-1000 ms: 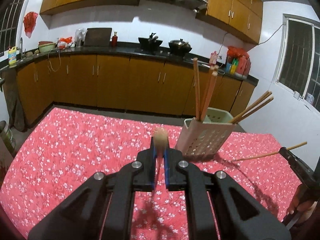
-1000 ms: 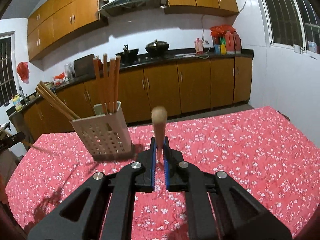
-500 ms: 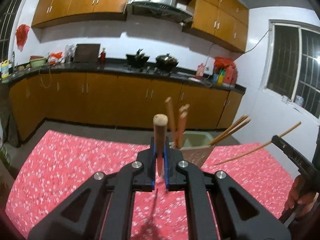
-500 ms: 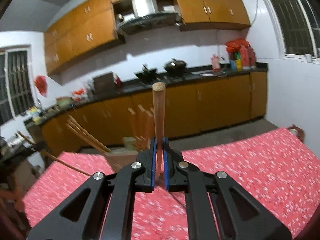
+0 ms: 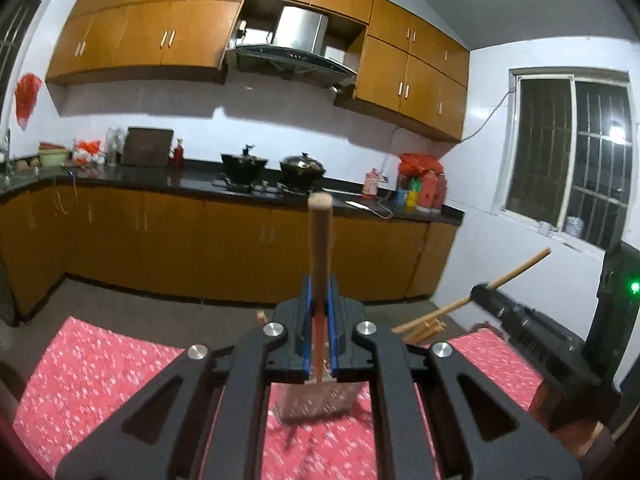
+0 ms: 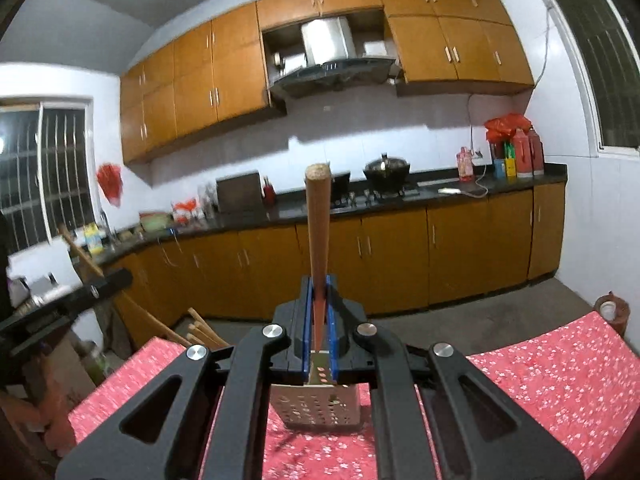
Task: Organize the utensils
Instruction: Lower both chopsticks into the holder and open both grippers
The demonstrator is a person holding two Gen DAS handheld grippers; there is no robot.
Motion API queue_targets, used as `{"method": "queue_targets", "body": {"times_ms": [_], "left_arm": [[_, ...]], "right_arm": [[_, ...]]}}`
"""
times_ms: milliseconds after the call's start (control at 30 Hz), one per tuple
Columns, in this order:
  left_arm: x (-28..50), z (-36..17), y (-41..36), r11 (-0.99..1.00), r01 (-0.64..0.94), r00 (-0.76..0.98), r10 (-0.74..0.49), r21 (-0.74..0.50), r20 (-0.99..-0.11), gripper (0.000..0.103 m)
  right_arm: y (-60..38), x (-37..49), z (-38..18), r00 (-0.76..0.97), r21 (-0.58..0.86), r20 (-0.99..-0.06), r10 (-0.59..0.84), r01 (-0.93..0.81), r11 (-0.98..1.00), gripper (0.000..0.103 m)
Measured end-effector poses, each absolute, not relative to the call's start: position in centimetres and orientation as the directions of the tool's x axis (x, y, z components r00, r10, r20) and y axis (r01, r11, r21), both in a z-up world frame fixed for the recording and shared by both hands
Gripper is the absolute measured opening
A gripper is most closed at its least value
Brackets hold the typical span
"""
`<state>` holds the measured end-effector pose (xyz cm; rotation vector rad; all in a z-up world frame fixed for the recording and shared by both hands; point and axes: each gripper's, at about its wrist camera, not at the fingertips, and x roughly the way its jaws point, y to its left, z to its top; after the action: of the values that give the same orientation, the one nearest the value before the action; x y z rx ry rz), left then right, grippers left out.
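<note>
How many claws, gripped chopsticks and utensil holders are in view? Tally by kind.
Claws: 2 (left claw, right claw), each shut on a stick.
Gripped chopsticks: 2 (left chopstick, right chopstick).
Perforated holder: 1.
Total: 5.
More chopsticks are partly hidden, so not counted.

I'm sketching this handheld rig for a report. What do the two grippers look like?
Both the left gripper and right gripper are matte black linkages with triangular cutouts, silver round pivot bolts, and blue pads lining the fingers. No sleeve shows.
</note>
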<state>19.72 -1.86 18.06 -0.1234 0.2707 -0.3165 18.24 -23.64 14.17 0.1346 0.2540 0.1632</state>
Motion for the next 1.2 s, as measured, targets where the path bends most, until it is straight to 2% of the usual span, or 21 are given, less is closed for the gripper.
{"method": "queue_targets", "body": {"times_ms": [167,433,800,867,933,1100,1200], "left_arm": [[21.3,17.9,-2.5,0.95,0.264,0.927,-0.298,-0.168,-0.227,0.008],[23.4,17.1,-3.3,0.956,0.236,0.944,-0.268,-0.175,-0.19,0.008],[26.5,14.2,-3.9,0.955,0.236,0.916,-0.281,-0.18,-0.287,0.009],[26.6,13.9,-3.6,0.953,0.237,0.914,-0.284,-0.188,-0.291,0.012],[26.4,13.9,-3.2,0.951,0.236,0.914,-0.287,-0.199,-0.288,0.018],[24.8,14.9,-1.5,0.941,0.244,0.921,-0.301,-0.235,-0.249,0.03],[23.1,15.2,-0.4,0.944,0.237,0.929,-0.289,-0.23,-0.229,0.04]], "right_arm": [[-22.9,20.5,12.4,0.934,0.131,-0.317,0.165,-0.13,0.983,0.007],[-22.9,21.3,11.7,0.923,0.135,-0.345,0.17,-0.131,0.982,0.007],[-22.2,22.4,11.0,0.903,0.135,-0.387,0.185,-0.143,0.98,0.008],[-22.2,22.3,11.0,0.904,0.137,-0.385,0.187,-0.145,0.98,0.014],[-22.4,22.0,11.2,0.91,0.146,-0.369,0.19,-0.145,0.979,0.031],[-23.4,20.2,12.2,0.936,0.148,-0.315,0.161,-0.119,0.982,0.033],[-24.1,18.5,12.6,0.953,0.145,-0.274,0.131,-0.094,0.985,0.046]]}}
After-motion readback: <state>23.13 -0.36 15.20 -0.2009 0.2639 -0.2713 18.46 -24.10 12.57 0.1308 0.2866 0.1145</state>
